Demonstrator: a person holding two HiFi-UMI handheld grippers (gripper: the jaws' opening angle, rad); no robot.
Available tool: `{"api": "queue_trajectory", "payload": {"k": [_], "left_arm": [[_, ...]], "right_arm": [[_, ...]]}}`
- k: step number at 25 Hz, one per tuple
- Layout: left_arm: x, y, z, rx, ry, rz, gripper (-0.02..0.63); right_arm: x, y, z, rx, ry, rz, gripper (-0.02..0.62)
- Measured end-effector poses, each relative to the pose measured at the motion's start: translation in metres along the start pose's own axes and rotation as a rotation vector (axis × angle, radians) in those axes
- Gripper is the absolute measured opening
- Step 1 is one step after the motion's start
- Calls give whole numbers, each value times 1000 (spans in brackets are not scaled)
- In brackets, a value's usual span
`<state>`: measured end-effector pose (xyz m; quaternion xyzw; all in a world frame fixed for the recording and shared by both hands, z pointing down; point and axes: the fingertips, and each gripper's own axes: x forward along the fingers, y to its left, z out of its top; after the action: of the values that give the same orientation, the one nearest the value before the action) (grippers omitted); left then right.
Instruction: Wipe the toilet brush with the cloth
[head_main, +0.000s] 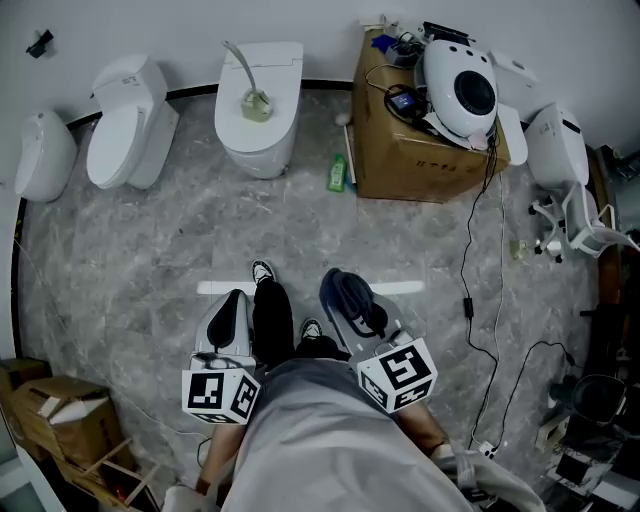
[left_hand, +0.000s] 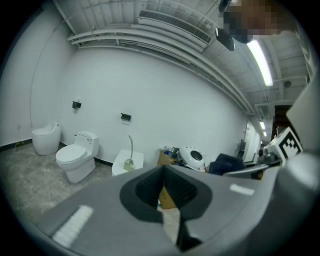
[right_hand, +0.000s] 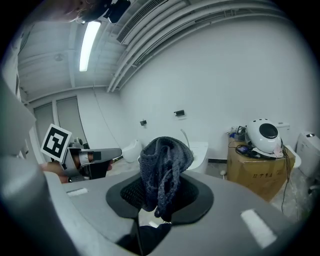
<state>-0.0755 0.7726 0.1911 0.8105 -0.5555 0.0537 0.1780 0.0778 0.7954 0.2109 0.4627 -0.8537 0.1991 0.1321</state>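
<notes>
Your left gripper (left_hand: 162, 192) sits low by your left leg, its jaws pressed together with nothing between them. Your right gripper (right_hand: 159, 207), just right of it by your right leg, pinches a dark knitted cloth (right_hand: 165, 165). The cloth bunches up above the closed jaws, and a fold hangs down over them. Both grippers point out across the marbled floor (head_main: 150, 260). Well apart from them, by the far wall, the brush (head_main: 240, 65) stands tilted in a pale green holder (head_main: 256, 103) on top of the middle toilet (head_main: 262, 135). A green bottle (head_main: 338, 173) and a cardboard box (head_main: 420, 155) stand right of that toilet.
</notes>
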Motion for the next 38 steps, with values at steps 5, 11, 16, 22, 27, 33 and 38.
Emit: {"api": "queue_trajectory", "payload": {"k": [5,11,16,22,27,33,38], "left_arm": [[41,23,17,-7,4,-16,0],[90,57,42,-11,22,-32,0],[125,99,68,2,39,-19,0],[159,145,100,14,35,-18,0],[184,177,126,13,7,-37,0],[219,213,145,-11,-9,-52,0],[238,230,149,-10,-7,-69,0]], "right_arm": [[41,-9,26,-20,18,-2,98],[99,-16,54,-27,59,-12,97],[153,-16,81,-24,83,-2,95],[210,-9,115,-33,99,7,95],[257,-5,142,-37,104,18,95],[304,-12,165,-27,104,-4,95],[331,-16,169,-6,120,-19,94]]}}
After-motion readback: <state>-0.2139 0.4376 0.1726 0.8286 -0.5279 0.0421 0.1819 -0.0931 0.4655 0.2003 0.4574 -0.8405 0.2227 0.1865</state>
